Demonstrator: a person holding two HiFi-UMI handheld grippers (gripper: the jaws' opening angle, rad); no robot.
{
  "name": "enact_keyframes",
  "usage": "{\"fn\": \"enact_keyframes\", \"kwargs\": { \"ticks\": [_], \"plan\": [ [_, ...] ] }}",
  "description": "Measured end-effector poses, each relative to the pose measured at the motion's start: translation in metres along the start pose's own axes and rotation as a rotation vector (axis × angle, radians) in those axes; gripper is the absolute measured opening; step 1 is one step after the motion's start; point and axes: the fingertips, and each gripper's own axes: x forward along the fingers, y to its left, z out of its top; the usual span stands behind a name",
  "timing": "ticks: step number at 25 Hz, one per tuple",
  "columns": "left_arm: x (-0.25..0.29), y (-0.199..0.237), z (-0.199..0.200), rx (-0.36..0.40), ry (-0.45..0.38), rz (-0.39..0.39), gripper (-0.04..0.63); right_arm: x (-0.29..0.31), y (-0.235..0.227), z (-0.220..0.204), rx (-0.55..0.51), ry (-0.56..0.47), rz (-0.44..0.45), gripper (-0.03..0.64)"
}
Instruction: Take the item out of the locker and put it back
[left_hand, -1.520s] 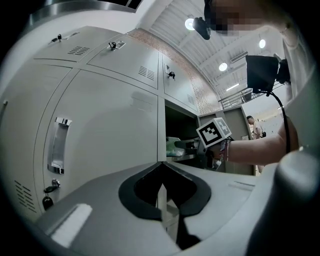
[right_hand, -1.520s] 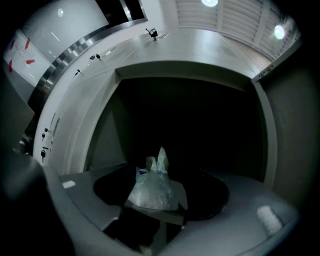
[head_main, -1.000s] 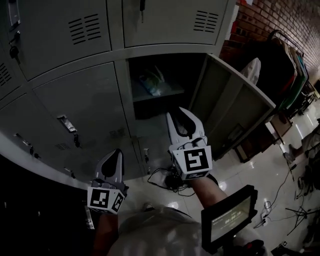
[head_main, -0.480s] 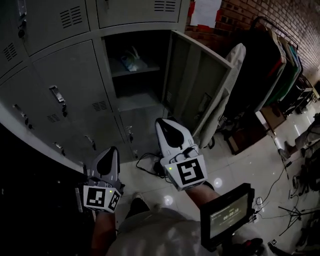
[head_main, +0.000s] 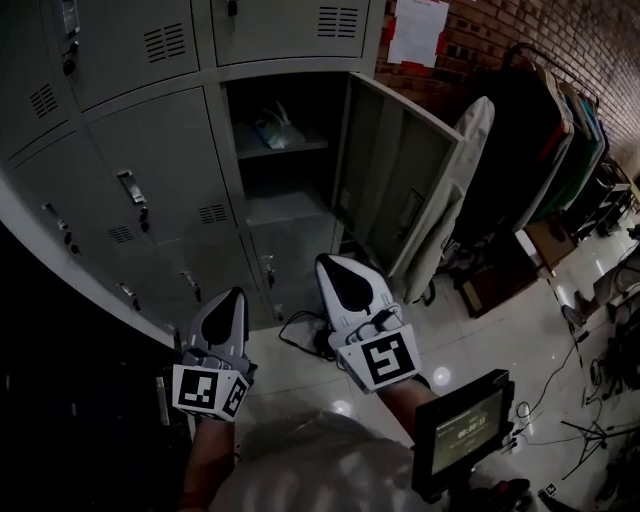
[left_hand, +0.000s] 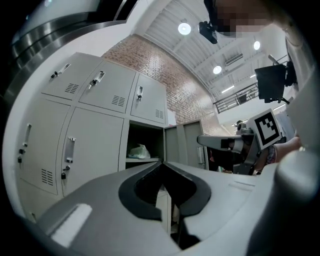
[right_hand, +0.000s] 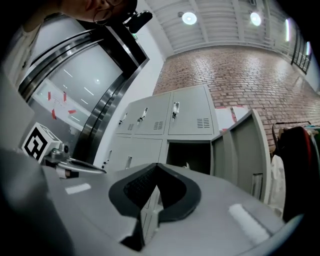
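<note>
A pale plastic-wrapped item (head_main: 274, 131) lies on the shelf of the open locker (head_main: 285, 205); it also shows in the left gripper view as the item (left_hand: 138, 151). The locker's door (head_main: 398, 186) stands swung out to the right. My right gripper (head_main: 340, 272) is shut and empty, low in front of the locker and well below the shelf. My left gripper (head_main: 233, 303) hangs further left and lower, shut with nothing in it. In the right gripper view the open locker (right_hand: 189, 157) lies ahead of the closed right gripper (right_hand: 156, 172).
Closed grey locker doors (head_main: 160, 195) fill the left. A brick wall (head_main: 470, 40) and a rack of hanging clothes (head_main: 560, 140) stand at the right. Cables (head_main: 300, 335) lie on the glossy floor below the lockers. A small screen (head_main: 462, 432) sits at the lower right.
My right gripper has shut and drawn back down from the locker opening. The view has swung, so the locker now sits higher and further left.
</note>
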Motion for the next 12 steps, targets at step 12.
{"fn": "enact_keyframes", "kwargs": {
  "ticks": [12],
  "plan": [
    [0.0061, -0.0032, -0.0073, -0.008, 0.009, -0.022, 0.005, 0.0038, 0.0074, -0.0019, 0.010, 0.000, 0.038, 0.000]
  ]
}}
